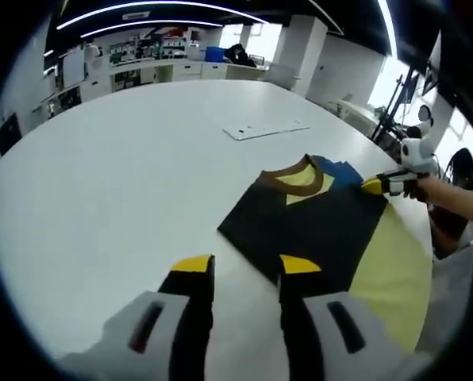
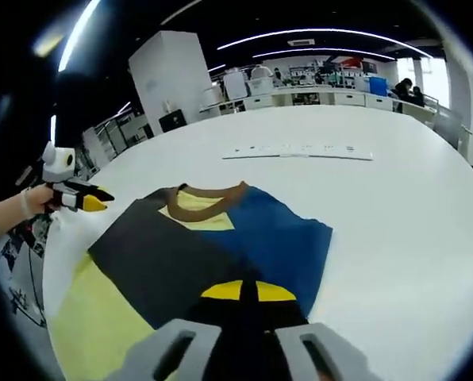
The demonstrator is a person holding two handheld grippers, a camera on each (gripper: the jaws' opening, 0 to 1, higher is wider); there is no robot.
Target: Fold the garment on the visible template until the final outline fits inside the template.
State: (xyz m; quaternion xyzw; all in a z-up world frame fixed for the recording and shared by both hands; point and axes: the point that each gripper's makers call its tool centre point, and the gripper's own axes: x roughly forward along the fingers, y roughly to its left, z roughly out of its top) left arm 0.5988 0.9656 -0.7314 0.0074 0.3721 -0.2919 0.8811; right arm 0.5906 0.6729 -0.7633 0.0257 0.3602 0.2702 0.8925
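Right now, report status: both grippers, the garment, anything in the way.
Left gripper open, clear of cloth. Right gripper shut on colour-block shirt hem. Shirt partly folded, flat on white table. White sheet beyond collar, not obstructing.

Your garment (image 1: pixel 316 226) lies flat on the white worktop (image 1: pixel 125 175), partly folded: a black panel covers most of it, a blue panel (image 2: pixel 272 234) shows beside it, and a pale yellow panel (image 2: pixel 94 325) spreads out at the hem end. Its brown ribbed collar (image 2: pixel 209 192), with a yellow lining inside, sits at about 12 o'clock of the cloth in both views. In the right gripper view you see the blue at 3 o'clock and the yellow at 7 o'clock; in the left gripper view the yellow lies at 5 o'clock.
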